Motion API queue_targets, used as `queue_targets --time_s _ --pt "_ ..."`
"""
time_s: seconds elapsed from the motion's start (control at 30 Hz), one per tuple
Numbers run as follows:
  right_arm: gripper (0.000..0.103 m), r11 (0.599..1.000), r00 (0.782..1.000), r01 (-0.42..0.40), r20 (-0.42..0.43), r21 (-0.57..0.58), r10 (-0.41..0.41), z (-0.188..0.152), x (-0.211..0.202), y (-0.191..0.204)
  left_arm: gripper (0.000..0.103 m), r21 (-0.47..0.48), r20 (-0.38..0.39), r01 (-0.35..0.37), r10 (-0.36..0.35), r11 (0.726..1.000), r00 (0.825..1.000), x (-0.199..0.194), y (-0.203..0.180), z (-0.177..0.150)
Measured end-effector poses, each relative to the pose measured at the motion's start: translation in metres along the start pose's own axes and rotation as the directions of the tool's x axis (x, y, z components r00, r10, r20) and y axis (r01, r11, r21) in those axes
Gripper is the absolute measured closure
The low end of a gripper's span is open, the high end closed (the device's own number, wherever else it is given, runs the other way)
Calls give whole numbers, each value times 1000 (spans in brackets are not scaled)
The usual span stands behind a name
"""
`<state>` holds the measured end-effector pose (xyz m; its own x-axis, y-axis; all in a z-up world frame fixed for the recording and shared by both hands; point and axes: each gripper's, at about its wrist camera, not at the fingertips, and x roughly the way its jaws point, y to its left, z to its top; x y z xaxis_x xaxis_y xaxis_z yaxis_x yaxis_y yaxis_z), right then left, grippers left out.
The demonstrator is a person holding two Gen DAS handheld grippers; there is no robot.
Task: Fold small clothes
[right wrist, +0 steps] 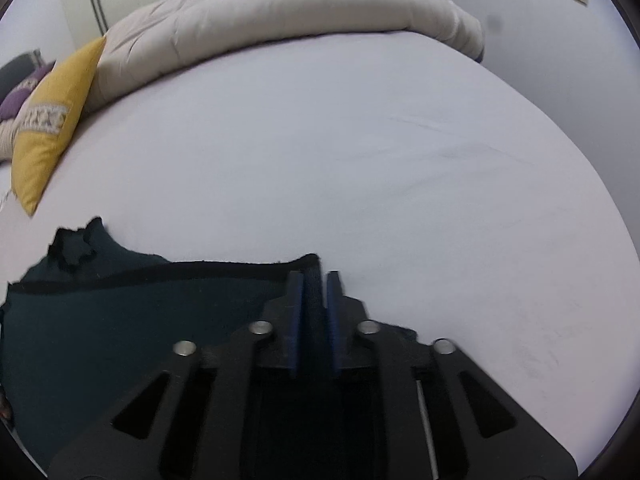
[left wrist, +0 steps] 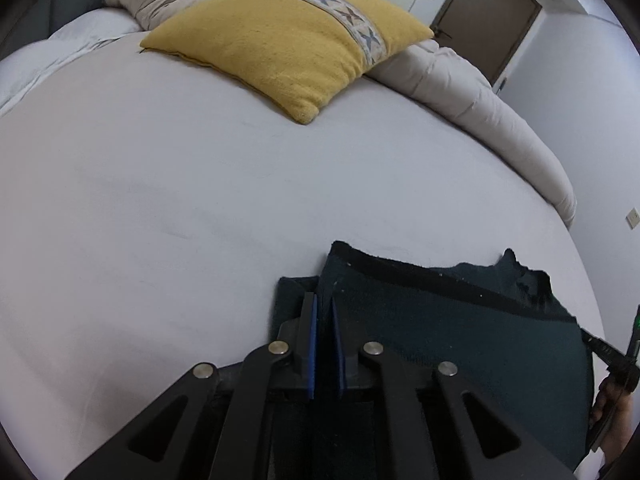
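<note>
A dark teal garment (left wrist: 460, 332) with a black hem band lies on the white bed sheet (left wrist: 160, 200) near the front edge. My left gripper (left wrist: 323, 304) is shut on a fold at the garment's left end, with dark fabric pinched between its blue pads. In the right wrist view the same garment (right wrist: 120, 320) spreads to the left, its far corner crumpled. My right gripper (right wrist: 316, 280) holds the garment's right end. A raised strip of cloth fills the narrow gap between its blue pads.
A yellow cushion (left wrist: 280, 40) with a patterned stripe lies at the back of the bed. A rolled beige duvet (left wrist: 480, 108) runs along the far side (right wrist: 280, 12). A hand (left wrist: 614, 404) shows at the right edge. Bare sheet (right wrist: 360, 160) stretches beyond the garment.
</note>
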<state>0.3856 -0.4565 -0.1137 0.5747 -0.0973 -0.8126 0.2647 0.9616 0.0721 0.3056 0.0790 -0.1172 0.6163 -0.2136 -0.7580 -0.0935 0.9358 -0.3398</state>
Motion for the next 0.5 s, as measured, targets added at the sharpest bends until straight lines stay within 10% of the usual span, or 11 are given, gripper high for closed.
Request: queue_targets --time_s 0.1,0.5 --pt "47 998 999 -5 39 66 2 -6 -25 -13 85 -35 3 23 -23 999 1000 -14 5 -3" --pt "47 986 986 -150 88 69 144 -117 -130 -21 67 -28 13 41 -41 999 999 -84 20 -78"
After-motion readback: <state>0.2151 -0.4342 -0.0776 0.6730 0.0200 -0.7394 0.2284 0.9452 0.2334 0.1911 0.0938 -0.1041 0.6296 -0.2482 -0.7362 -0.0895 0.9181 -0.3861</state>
